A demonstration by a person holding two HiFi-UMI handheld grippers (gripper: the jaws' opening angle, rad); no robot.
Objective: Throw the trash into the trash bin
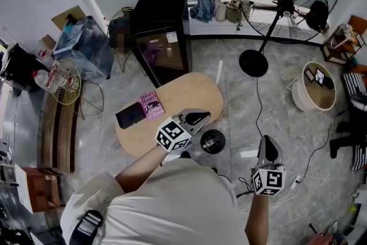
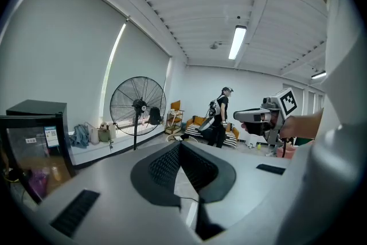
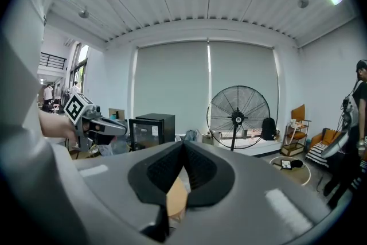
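Head view, left gripper [image 1: 199, 118]: lower centre of the frame, over the near edge of the table; jaws narrow and pressed together, with nothing in them.
Head view, right gripper [image 1: 268, 144]: lower right, over bare floor, well apart from the table; jaws drawn together.
Head view, round black bin [image 1: 213, 141]: on the floor just beside the table's lower right edge, between the two grippers.
Head view, table [image 1: 192, 93]: oval, wooden, centre of the frame; a pink book [image 1: 151, 105] and a flat black object [image 1: 131, 116] lie side by side on its left half.
Head view, surroundings: black fridge [image 1: 161, 31] at upper centre, fan [image 1: 282, 2] at upper right, white tub [image 1: 299, 101] at the right edge.
Left gripper view, jaws: the dark pads meet at the centre of the frame, closed and empty.
Left gripper view, room: the right gripper [image 2: 238, 116] is at middle right, held by a hand; the fan [image 2: 137, 105] is left of centre; a standing person [image 2: 221, 117] is behind.
Right gripper view, jaws: the pads meet at centre, closed and empty; a strip of the wooden table [image 3: 176, 199] shows below them.
Right gripper view, room: the left gripper [image 3: 121, 129] is at middle left, the fridge [image 3: 152, 126] just right of it, the fan [image 3: 238, 115] right of centre.
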